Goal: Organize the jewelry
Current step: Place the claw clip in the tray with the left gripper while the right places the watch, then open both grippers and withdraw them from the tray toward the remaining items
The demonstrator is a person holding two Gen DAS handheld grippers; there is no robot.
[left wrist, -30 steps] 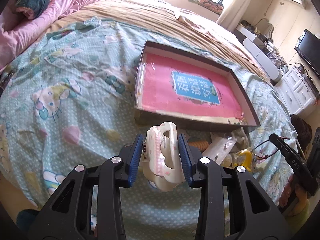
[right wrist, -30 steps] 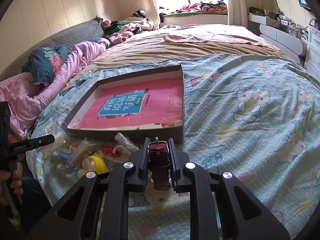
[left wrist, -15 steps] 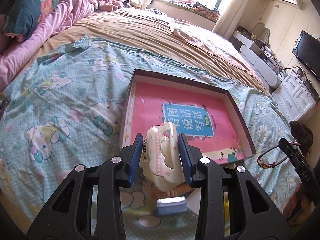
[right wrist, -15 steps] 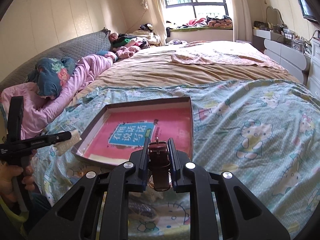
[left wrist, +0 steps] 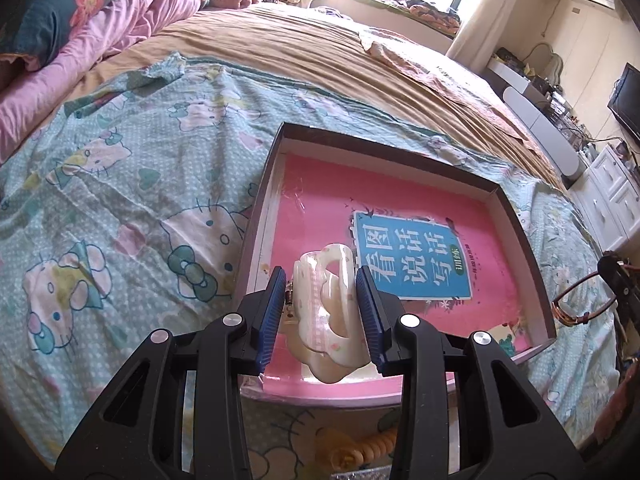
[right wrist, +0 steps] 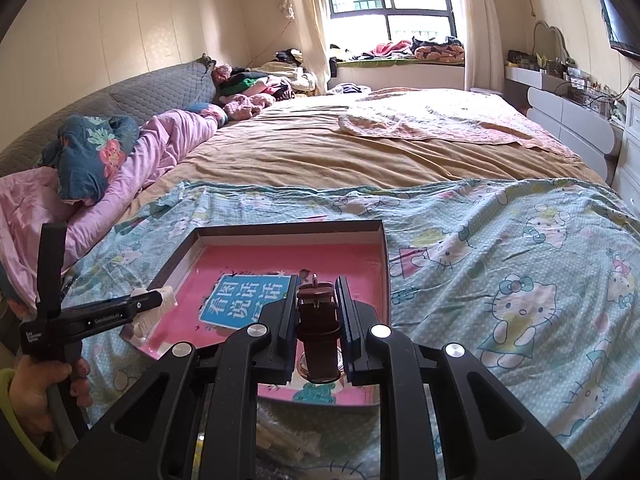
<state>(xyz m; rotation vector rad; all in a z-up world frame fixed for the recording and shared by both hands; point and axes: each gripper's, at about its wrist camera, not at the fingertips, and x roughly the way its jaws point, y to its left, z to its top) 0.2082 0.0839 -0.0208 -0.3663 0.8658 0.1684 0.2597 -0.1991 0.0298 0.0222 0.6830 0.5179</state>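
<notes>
- Cream-white plastic hair claw clip (left wrist: 326,312), seen from the left wrist, sits pinched between the blue pads of the left gripper (left wrist: 322,316), whose jaws are closed on its sides. It hangs above the near left part of the shallow dark-walled cardboard box (left wrist: 516,216), over the pink book with a blue title panel (left wrist: 412,260) lying in it. At the right edge the brown watch loop shows, off the box's near right corner.
- From the right wrist, the right gripper (right wrist: 318,328) is clamped on a brown leather-strap watch (right wrist: 318,320), held upright above the box's near edge. The left gripper shows at the left, a hand (right wrist: 36,396) on its handle.
- My read: this is the carry-and-place step, both pieces poised over the box on the teal cartoon-print bedspread (right wrist: 500,280).
- Next calls for lowering each piece onto the book, apart from one another, before letting the jaws part.
</notes>
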